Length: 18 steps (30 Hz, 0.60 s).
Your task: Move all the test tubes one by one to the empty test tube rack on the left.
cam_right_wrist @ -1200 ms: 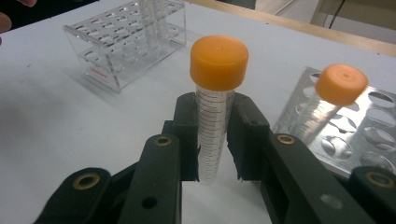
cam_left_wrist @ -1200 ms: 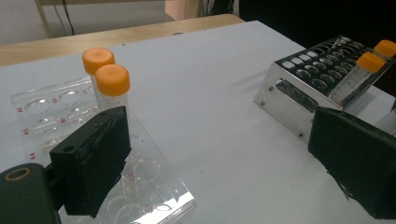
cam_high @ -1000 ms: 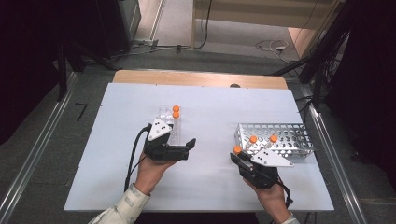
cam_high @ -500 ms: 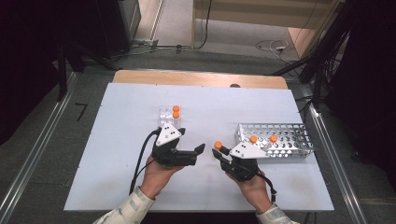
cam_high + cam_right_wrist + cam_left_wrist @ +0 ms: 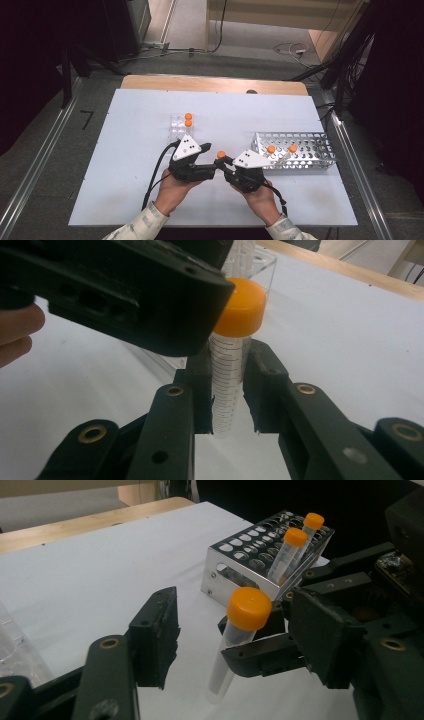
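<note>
A clear tube with an orange cap (image 5: 220, 154) stands upright between my two grippers at the table's front middle. My right gripper (image 5: 230, 375) is shut on the tube's body (image 5: 227, 390) below the cap. My left gripper (image 5: 237, 617) faces it, with the tube's cap (image 5: 248, 607) between its jaws. Those jaws have just been closing. The cap sits close against one pad, and a wide gap is left to the other pad (image 5: 157, 630). In the high view the left gripper (image 5: 212, 169) and right gripper (image 5: 227, 167) meet tip to tip.
A metal rack (image 5: 310, 156) at the right holds two orange-capped tubes (image 5: 270, 149) (image 5: 292, 148). A clear plastic rack (image 5: 177, 126) behind the left gripper holds orange-capped tubes (image 5: 188, 119). The white table top (image 5: 125, 150) ends at a wooden strip (image 5: 210, 84) at the back.
My right gripper has carried the tube leftward from beside the metal rack to the left gripper. The left gripper's jaws have narrowed around the tube's cap.
</note>
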{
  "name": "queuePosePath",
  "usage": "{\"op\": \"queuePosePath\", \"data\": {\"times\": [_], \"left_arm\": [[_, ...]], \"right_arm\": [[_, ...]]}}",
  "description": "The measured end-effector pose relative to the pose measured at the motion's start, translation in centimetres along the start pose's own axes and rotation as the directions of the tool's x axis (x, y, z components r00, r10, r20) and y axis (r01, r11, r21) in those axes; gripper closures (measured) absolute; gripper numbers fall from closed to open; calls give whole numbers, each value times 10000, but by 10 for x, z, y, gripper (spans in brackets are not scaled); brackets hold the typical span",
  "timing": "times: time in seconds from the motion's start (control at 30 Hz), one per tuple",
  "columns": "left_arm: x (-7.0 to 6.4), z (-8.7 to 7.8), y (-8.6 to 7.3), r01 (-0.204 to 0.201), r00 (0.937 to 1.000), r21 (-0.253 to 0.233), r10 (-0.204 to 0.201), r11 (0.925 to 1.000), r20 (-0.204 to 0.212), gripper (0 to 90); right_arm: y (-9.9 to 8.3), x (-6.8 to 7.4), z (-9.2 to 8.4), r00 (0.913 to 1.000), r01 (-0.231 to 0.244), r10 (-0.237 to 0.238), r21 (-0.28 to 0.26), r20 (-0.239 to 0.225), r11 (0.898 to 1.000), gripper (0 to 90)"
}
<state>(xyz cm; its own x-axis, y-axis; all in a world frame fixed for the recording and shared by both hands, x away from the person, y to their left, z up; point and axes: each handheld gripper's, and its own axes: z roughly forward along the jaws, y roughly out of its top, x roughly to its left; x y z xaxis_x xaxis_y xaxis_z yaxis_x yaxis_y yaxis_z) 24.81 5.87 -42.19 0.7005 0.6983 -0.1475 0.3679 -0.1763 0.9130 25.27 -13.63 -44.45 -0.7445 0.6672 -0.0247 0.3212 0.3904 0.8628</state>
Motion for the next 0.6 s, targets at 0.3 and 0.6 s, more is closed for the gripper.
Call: {"op": "queuePosePath", "data": {"times": [0.3, 0.6], "left_arm": [[1, 2, -2, -166, 9999, 202, 166, 9997, 38, 544], [0, 3, -3, -330, 9995, 276, 330, 9991, -19, 689]], "right_arm": [[3, 6, 4, 9998, 90, -89, 18, -179, 10000, 721], [4, 8, 6, 9997, 132, -131, 41, -216, 9999, 720]]}}
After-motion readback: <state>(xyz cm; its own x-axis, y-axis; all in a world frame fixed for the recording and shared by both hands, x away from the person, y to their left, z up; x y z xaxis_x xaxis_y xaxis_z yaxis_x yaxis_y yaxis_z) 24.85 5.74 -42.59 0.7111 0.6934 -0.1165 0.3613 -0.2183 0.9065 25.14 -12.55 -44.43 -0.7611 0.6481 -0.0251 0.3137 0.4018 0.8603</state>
